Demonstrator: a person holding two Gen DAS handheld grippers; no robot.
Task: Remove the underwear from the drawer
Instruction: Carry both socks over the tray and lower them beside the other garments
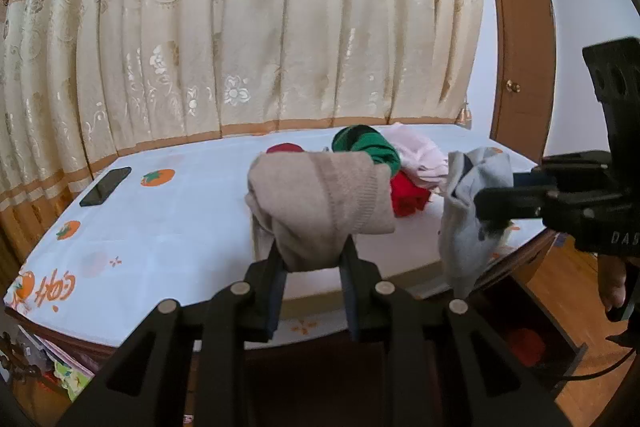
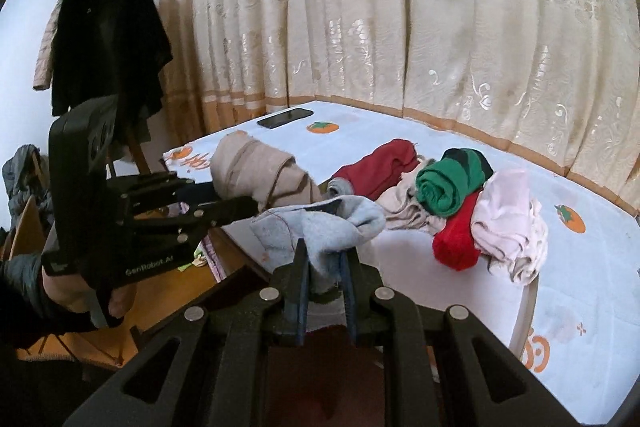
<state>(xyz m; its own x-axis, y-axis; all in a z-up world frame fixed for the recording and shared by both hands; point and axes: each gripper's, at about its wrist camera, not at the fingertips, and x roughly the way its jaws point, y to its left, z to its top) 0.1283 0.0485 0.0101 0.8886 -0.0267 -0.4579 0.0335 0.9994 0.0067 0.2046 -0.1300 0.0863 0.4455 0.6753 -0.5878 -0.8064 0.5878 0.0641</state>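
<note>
We see the left gripper [image 1: 312, 259] clamping the beige underwear [image 1: 320, 203], its length lying crosswise, and the right gripper [image 2: 324, 263] clamping the grey underwear [image 1: 468, 219], which hangs lengthwise down, both near the clothes pile [image 2: 460, 211].

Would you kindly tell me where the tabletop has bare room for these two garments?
Bare cloth lies between the phone and the clothes pile, and along the near table edge. The far right, around that pile, is crowded.

Beyond the left fingers [image 1: 276, 267], a clothes pile [image 1: 400, 163] lies on the tabletop [image 1: 180, 227]; a phone [image 1: 105, 186] lies far left.
</note>
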